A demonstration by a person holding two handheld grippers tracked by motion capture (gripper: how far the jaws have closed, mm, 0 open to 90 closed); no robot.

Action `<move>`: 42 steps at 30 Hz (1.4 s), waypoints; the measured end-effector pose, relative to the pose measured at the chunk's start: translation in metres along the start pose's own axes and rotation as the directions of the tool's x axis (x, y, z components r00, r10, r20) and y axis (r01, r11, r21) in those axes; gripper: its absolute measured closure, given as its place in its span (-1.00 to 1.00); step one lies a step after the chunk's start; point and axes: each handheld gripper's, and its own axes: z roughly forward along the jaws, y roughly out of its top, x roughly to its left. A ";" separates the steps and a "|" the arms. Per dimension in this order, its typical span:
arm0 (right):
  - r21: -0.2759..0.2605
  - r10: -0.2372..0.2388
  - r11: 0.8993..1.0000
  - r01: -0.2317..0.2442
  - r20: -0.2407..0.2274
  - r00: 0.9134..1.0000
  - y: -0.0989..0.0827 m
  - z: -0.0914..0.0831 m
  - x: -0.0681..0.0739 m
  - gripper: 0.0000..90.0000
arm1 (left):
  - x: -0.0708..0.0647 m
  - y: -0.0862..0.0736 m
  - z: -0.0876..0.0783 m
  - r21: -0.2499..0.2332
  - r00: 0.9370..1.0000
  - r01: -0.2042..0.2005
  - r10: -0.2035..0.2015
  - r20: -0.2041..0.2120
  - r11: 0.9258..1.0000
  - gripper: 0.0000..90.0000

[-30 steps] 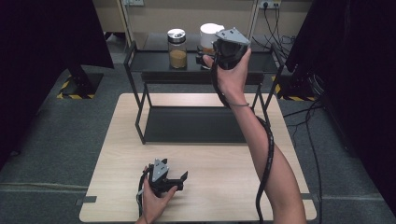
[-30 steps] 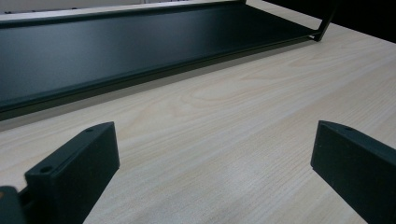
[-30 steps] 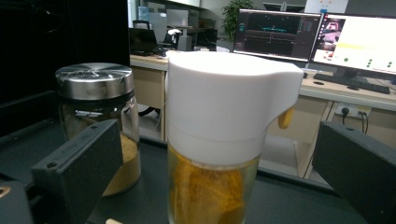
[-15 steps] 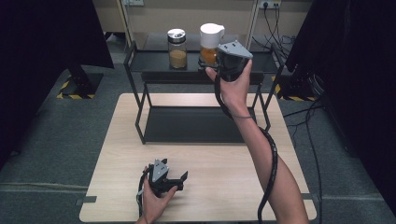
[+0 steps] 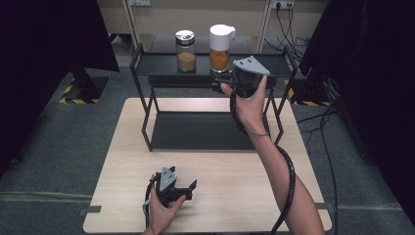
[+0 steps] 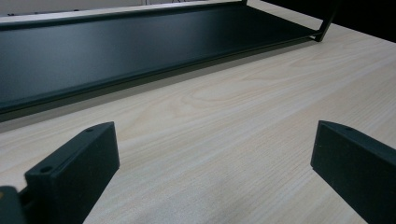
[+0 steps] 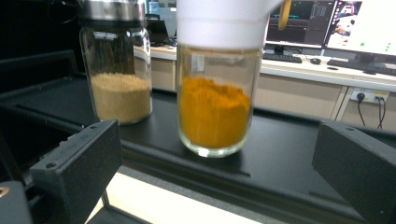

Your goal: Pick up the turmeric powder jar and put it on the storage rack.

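Turmeric-coloured powder fills the lower part of the clear glass jar (image 7: 215, 107) with the white lid, which stands upright on the top shelf of the black rack (image 5: 161, 63), just ahead of my right claw (image 7: 217, 182). That claw's jaws are spread wide with nothing between them. My left claw (image 5: 177, 187) rests low on the wooden table (image 5: 112, 161), jaws equally wide apart. Two jars in all: beside the orange one stands a metal-lidded jar (image 7: 119, 70) of pale tan grains.
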 end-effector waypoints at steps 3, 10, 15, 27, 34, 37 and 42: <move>0.002 0.003 1.000 -0.003 -0.006 1.000 -0.008 -0.004 -0.002 -0.96 | 0.000 0.000 0.000 -0.002 1.000 0.003 -0.003 -0.002 1.000 -0.99; 0.003 -0.009 1.000 0.009 -0.015 1.000 -0.019 -0.012 -0.003 -0.96 | 0.001 0.000 0.000 -0.002 1.000 0.009 -0.009 -0.002 1.000 -0.99; 0.004 -0.010 1.000 0.010 -0.022 1.000 -0.025 -0.017 -0.003 -0.96 | 0.001 0.000 0.000 -0.001 1.000 0.009 -0.009 -0.003 1.000 -0.99; 0.017 -0.015 1.000 0.015 -0.036 0.999 -0.041 -0.029 -0.004 -0.96 | -0.001 0.000 -0.001 -0.001 1.000 0.003 -0.003 -0.006 1.000 -0.99; 0.010 -0.009 1.000 0.010 -0.041 0.999 -0.053 -0.035 -0.005 -0.96 | -0.001 0.000 -0.001 -0.002 1.000 0.002 -0.002 -0.005 1.000 -0.99; 0.011 -0.003 1.000 0.003 -0.046 0.999 -0.059 -0.039 -0.005 -0.95 | -0.001 0.000 -0.001 -0.002 1.000 0.002 -0.002 -0.005 1.000 -0.99; 0.002 0.008 1.000 -0.008 -0.047 0.999 -0.068 -0.043 -0.004 -0.95 | -0.001 -0.001 -0.001 -0.003 1.000 0.001 -0.001 -0.005 1.000 -0.99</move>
